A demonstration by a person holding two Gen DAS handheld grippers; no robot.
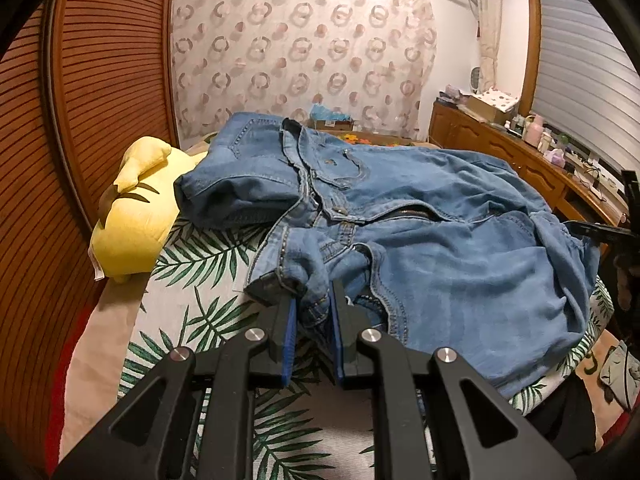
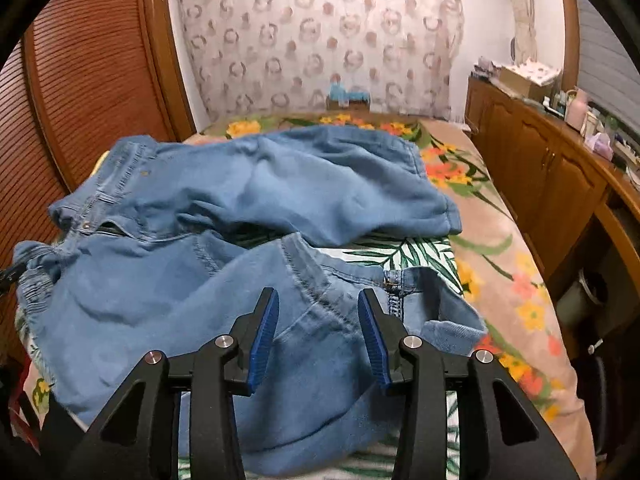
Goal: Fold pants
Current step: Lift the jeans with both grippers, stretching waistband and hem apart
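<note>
Blue denim pants (image 1: 440, 216) lie spread and rumpled on a bed, waistband and open fly toward the left. My left gripper (image 1: 314, 300) is shut on a bunched fold of the waistband at the near left corner. In the right wrist view the pants (image 2: 224, 200) show both legs, the far leg reaching right and the near leg under my tool. My right gripper (image 2: 318, 312) is open, its blue pads either side of the near leg's seam, holding nothing. Part of the right tool (image 1: 616, 232) shows at the pants' right edge.
A yellow plush toy (image 1: 132, 208) lies at the bed's left side by a slatted wooden wardrobe (image 1: 80, 100). The leaf-print sheet (image 1: 192, 264) and floral blanket (image 2: 500, 240) cover the bed. A wooden dresser (image 2: 540, 184) with clutter runs along the right.
</note>
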